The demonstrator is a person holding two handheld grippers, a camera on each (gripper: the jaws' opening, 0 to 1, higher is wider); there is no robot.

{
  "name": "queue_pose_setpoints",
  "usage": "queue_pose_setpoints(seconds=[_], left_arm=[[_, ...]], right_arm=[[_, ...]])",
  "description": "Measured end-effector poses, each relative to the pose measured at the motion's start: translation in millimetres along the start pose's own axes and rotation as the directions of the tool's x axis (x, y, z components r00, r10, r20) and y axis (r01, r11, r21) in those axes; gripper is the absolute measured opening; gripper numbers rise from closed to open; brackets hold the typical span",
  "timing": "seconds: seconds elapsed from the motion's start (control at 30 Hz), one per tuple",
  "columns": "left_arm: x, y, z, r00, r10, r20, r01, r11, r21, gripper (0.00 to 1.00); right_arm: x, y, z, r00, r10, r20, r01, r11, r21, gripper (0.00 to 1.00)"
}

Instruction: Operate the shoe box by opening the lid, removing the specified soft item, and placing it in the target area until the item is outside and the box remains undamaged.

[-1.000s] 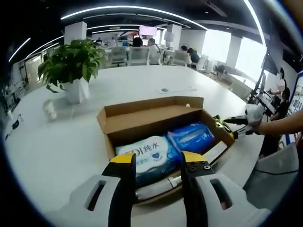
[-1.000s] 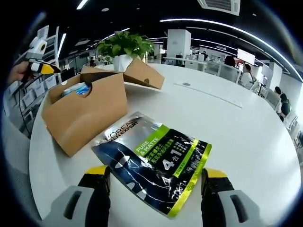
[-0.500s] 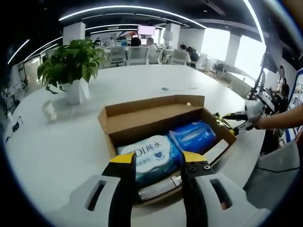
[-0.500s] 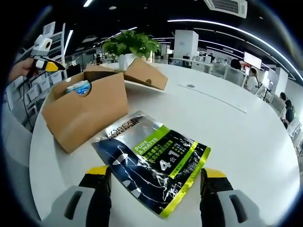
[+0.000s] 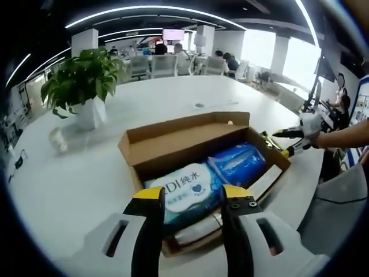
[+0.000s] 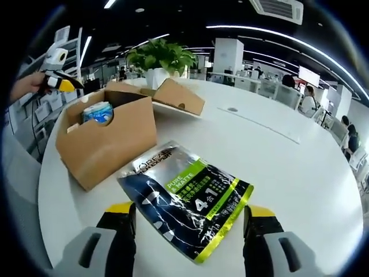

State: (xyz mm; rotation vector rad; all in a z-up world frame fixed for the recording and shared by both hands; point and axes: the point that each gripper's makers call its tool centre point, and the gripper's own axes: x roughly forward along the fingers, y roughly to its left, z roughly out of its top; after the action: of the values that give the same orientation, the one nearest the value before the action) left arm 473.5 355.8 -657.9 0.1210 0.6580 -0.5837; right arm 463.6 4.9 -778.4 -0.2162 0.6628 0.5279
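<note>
Both grippers stand open, the right gripper over the black-and-green pouch lying beside the open shoe box, so back off gently, probably without nudging cardboard, left gripper idle.

A potted plant stands on the white table, office chairs behind

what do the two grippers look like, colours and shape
Left gripper: two black jaws with yellow tips on light grey bodies with slot openings; small screws show on one jaw. Right gripper: the same build, black jaws, yellow tips, grey slotted bodies.
</note>
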Motion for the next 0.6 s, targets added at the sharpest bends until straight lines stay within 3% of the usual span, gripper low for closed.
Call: queue_pose_setpoints(seconds=[0.27, 0.6], left_arm=[[6.0, 0.2, -4.4, 0.997, -0.041, -0.064, 0.049, 0.991, 0.128, 0.42], [12.7, -4.0, 1.3, 0.991, -0.082, -0.108, 0.103, 0.973, 0.207, 0.43]], right_arm=[[-9.0, -4.2, 10.8, 1.000, -0.002, 0.025, 0.002, 1.000, -0.019, 0.76], [-19.5, -3.4, 23.4, 1.000, 0.023, 0.017, -0.022, 0.998, -0.067, 0.77]])
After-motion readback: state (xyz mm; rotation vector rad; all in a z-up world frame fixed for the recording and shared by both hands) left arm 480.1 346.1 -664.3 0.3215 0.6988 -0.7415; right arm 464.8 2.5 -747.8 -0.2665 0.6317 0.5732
